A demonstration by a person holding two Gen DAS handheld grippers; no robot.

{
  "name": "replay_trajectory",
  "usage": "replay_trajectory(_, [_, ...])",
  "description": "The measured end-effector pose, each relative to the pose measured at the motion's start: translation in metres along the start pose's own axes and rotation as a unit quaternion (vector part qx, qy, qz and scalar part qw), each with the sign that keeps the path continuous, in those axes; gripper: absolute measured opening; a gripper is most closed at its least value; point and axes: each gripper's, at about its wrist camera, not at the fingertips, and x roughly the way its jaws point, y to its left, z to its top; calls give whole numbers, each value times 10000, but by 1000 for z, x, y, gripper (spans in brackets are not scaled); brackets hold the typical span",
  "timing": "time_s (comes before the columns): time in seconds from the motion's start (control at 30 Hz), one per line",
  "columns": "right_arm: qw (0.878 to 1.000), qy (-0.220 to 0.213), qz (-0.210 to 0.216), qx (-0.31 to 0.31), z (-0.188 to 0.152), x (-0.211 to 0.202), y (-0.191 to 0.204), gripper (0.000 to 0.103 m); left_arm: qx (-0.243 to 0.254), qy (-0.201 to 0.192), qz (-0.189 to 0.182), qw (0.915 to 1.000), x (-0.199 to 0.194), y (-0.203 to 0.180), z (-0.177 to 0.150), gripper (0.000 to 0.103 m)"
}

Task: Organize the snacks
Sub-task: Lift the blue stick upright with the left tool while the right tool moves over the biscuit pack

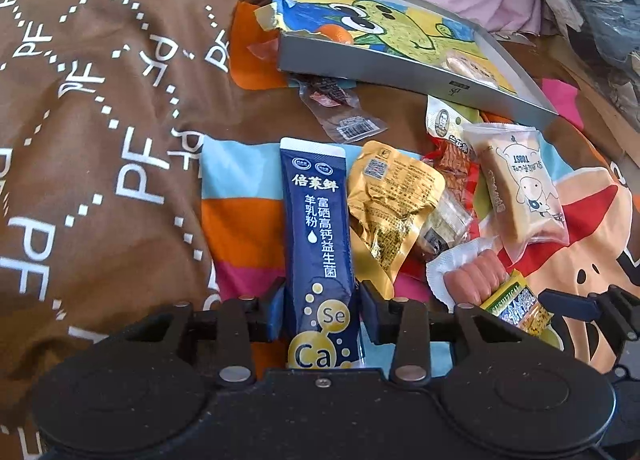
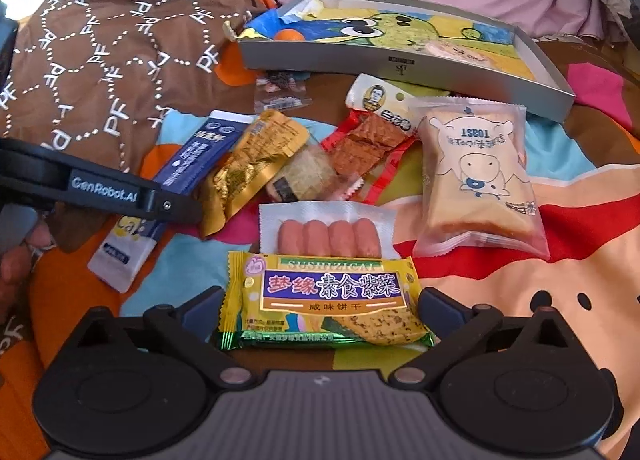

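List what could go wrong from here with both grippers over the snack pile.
1. The left gripper straddles the blue sachet near its bottom end; lifted from there, the long sachet may droop or swing into the gold pouch beside it.
2. The right gripper brackets the wide yellow cracker pack; squeezing may crush the crackers.
3. The sausage pack touches the cracker pack and could get dragged along.

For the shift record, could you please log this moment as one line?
left gripper: shut on blue sachet | right gripper: open around yellow cracker pack | grey tray: mostly empty
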Motion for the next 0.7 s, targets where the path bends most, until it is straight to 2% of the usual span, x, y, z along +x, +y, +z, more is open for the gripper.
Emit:
replay_trajectory(0.1, [9996,-142,-225,129,2,-4,-3,103,-16,-20,-18,10000,0,0,1,46])
replay_trajectory(0.37, [9992,227,-290,163,4,14,-7,103,34,-39,-21,10000,2,-2,1,48])
replay_trajectory(0.47, [9993,179,-221,246,4,12,-9,100,24,-66,39,10000,1,-2,0,38])
replay_trajectory(0.53, [9993,74,-198,294,1,7,-11,92,-54,-70,33,10000,0,-1,0,35])
replay_trajectory(0.7, [9995,-19,-85,311,-3,-3,-13,89,-147,-49,50,9999,-4,1,-1,33])
